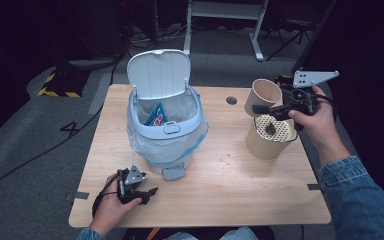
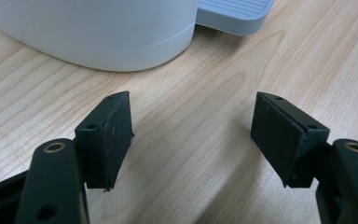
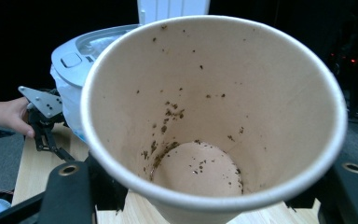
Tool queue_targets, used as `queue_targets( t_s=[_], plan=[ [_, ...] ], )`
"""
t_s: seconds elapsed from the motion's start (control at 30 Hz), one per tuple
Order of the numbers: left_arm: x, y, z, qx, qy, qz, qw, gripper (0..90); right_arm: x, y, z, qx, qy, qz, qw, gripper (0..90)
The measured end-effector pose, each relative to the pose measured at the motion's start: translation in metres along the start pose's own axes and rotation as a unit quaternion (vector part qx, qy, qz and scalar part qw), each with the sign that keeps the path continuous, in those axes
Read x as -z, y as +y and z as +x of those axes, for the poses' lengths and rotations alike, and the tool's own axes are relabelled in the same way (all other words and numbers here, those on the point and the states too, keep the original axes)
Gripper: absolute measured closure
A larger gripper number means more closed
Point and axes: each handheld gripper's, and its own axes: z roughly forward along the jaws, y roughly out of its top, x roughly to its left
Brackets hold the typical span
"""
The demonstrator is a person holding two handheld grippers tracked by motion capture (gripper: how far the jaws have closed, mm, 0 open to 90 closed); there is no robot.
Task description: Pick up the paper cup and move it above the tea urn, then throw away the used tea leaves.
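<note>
Sensibly, the right gripper [image 1: 272, 111], clamped on the tilted beige paper cup [image 1: 263, 97] above the perforated cup [image 1: 270, 136], needed steady carrying toward the open pale-blue lined bin [image 1: 166, 117]; the left gripper [image 1: 147, 192] gaped, empty.

Both grippers black, each with a grey three-cornered plate on top, small holes drilled along it. Left gripper [image 1: 147, 194], near left: black cable looped beside the hand; flat black pads [image 2: 114, 135] worn at the edges, screw holes in their backing, brass-ringed pivots on the arms. Right gripper [image 1: 265, 111], far right. Right forearm in a blue denim sleeve [image 1: 357, 195]; matching blue cuff at left.
</note>
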Motion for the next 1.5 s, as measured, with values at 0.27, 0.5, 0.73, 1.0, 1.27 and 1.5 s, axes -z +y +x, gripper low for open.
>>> queue_targets(
  t_s=[0.27, 0.5, 0.73, 1.0, 1.27, 1.5],
  plan=[
    [0.0, 0.0, 0.0, 0.0, 0.0, 0.0, 1.0, 29.8, -0.022, 0.025, 0.006, 0.012, 0.018, -0.004, 0.9998, 31.9],
    [0.0, 0.0, 0.001, -0.002, -0.001, 0.0, 1.0, 29.8, -0.051, 0.051, 0.018, 0.027, 0.031, -0.004, 0.9991, 31.9],
    [0.0, 0.0, 0.001, -0.002, -0.001, 0.0, 1.0, 29.8, -0.084, 0.073, 0.032, 0.041, 0.053, -0.009, 0.9977, 31.8],
    [0.0, 0.001, 0.001, -0.004, 0.001, 0.0, 1.0, 29.8, -0.121, 0.088, 0.046, 0.042, 0.074, -0.017, 0.9963, 31.6],
    [0.0, 0.001, 0.001, -0.004, 0.001, 0.0, 1.0, 29.8, -0.148, 0.097, 0.052, 0.034, 0.073, -0.032, 0.9963, 31.2],
    [0.0, 0.001, 0.001, -0.004, 0.001, 0.0, 1.0, 29.8, -0.171, 0.097, 0.053, 0.027, 0.069, -0.019, 0.9971, 30.9]
  ],
)
